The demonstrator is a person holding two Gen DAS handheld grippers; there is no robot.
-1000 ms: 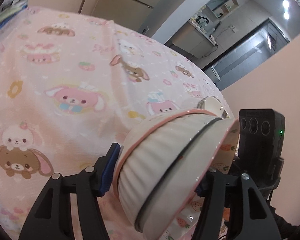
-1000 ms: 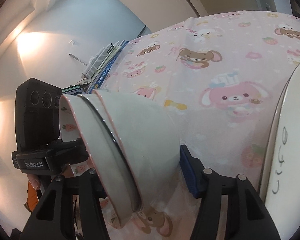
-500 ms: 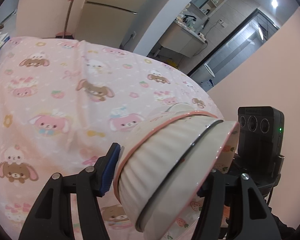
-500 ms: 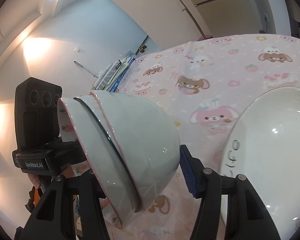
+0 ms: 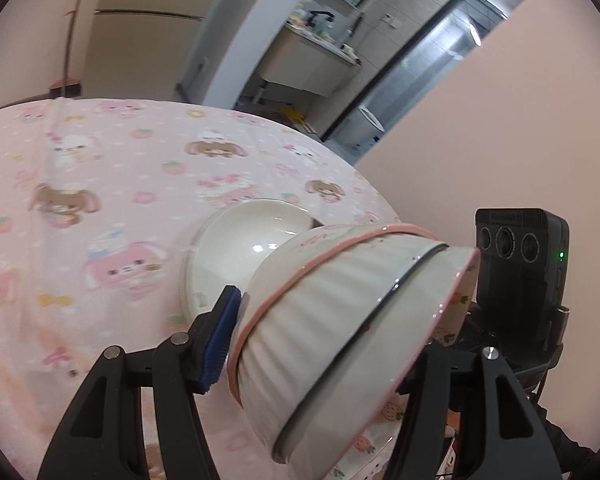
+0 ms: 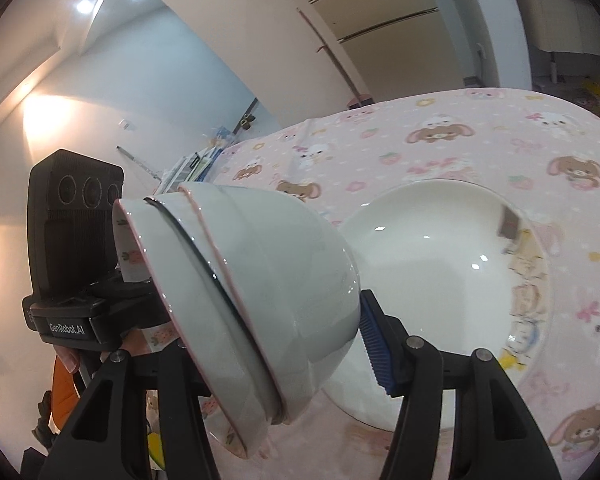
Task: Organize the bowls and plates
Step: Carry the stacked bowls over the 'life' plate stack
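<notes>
Stacked bowls [image 5: 340, 332], three nested and tilted on their side, are held above the desk between both grippers. Left gripper [image 5: 320, 344] pinches the stack across its rims and base; right gripper [image 6: 268, 340] does likewise from the opposite side. Beyond, a white plate [image 6: 452, 264] lies on the pink cartoon-print tablecloth [image 5: 100, 200].
</notes>
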